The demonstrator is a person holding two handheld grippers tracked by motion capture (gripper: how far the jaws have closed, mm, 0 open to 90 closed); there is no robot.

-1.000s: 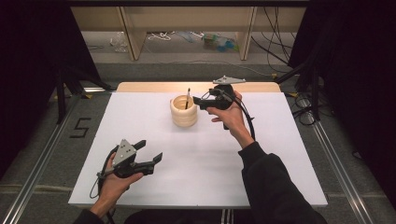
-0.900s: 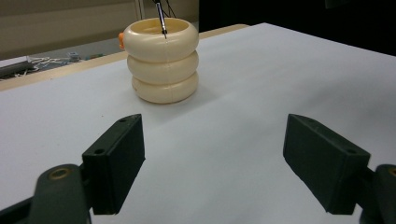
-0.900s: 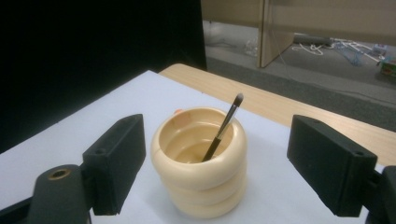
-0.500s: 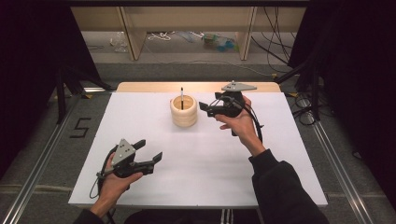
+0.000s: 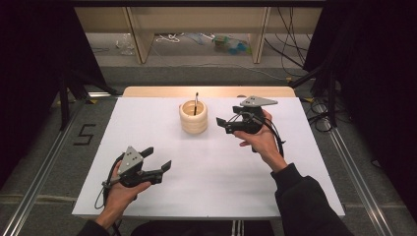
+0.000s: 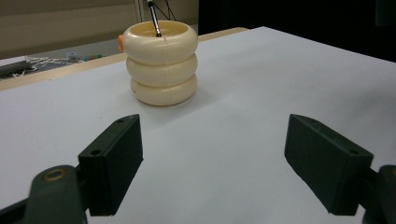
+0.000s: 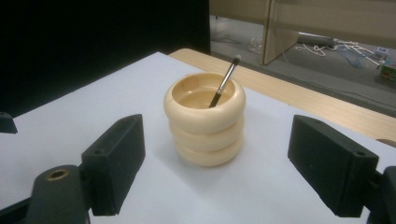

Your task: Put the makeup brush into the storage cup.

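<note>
A cream holder [image 5: 193,118] shaped like three stacked rings stands upright on the white table [image 5: 211,172], toward the far middle. A thin dark brush [image 5: 196,103] leans inside it, tip up. My right gripper [image 5: 223,125] is held just right of the holder, open and empty, jaws pointing at it. In the right gripper view the holder [image 7: 205,119] and brush [image 7: 224,86] sit between the spread jaws, a short way off. My left gripper [image 5: 157,158] is open and empty near the front left. The left gripper view has the holder [image 6: 162,65] farther ahead.
A wooden strip [image 5: 206,91] runs along the table's far edge. Beyond it are shelf legs [image 5: 140,42] and loose cables [image 5: 172,37] on the floor. Dark stands and cables [image 5: 319,105] flank the right side. A "5" mark [image 5: 84,133] lies on the floor at left.
My right gripper has drawn back to the right, away from the holder, and the brush stays standing in the holder. The left gripper has not moved.
</note>
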